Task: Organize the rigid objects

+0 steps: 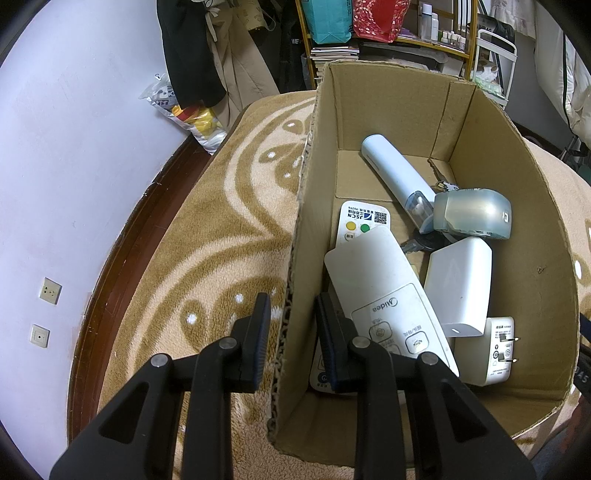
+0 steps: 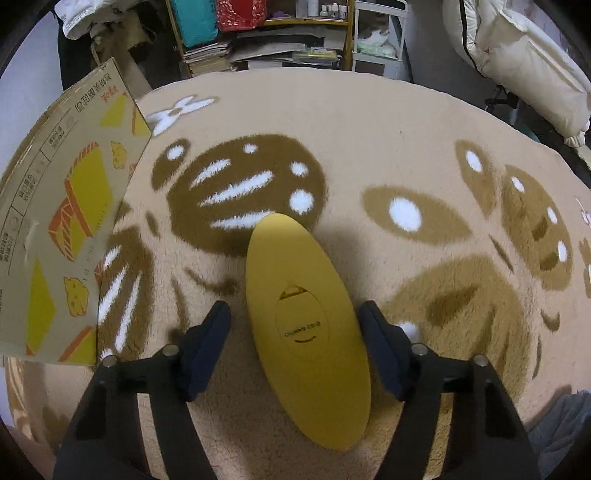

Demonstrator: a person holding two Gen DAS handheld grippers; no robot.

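Observation:
A cardboard box stands on the patterned blanket. It holds a white Midea remote, a second white remote, a pale blue tube-shaped device, a translucent blue item, a white charger block and a white plug adapter. My left gripper straddles the box's left wall, one finger outside and one inside, close around the wall. In the right wrist view my right gripper is open around a yellow oval case lying on the blanket. The box's printed outer side is at left.
A white wall with sockets and a dark wooden edge run along the left. Shelves with books and bags stand behind the blanket. A white padded jacket hangs at the right.

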